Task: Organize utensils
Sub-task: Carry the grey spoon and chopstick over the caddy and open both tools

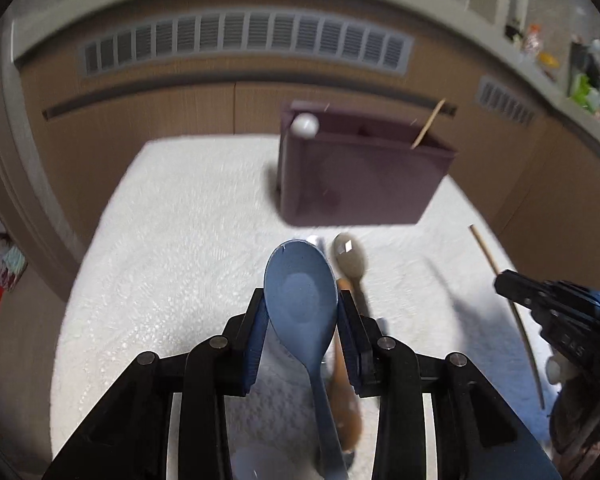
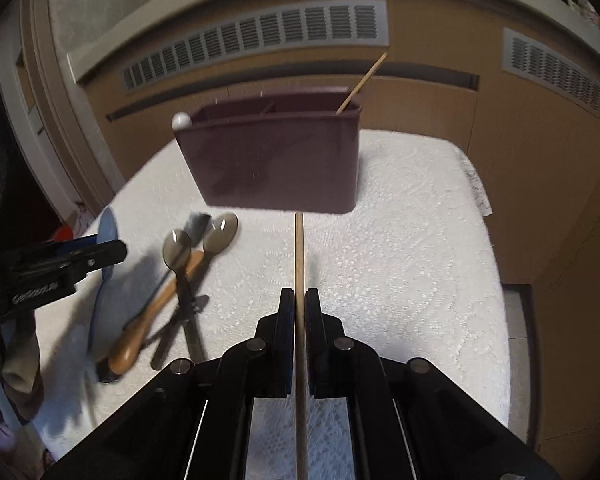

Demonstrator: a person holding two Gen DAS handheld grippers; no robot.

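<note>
My left gripper [image 1: 301, 300] is shut on the bowl of a blue spoon [image 1: 300, 292] and holds it above the table; it also shows in the right wrist view [image 2: 104, 256]. My right gripper [image 2: 299, 300] is shut on a wooden chopstick [image 2: 299, 256], also seen in the left wrist view [image 1: 486, 254]. A dark purple utensil holder [image 1: 360, 172] stands ahead on the white cloth [image 2: 400, 248]; it holds a white-tipped utensil [image 1: 305, 125] at its left end and a chopstick [image 1: 428, 124] at its right end.
Metal spoons [image 2: 220, 232], a wooden-handled utensil [image 2: 152, 312] and dark utensils [image 2: 188, 304] lie in a pile on the cloth, left of the right gripper. A wood cabinet with vent grilles [image 2: 260, 36] stands behind the table.
</note>
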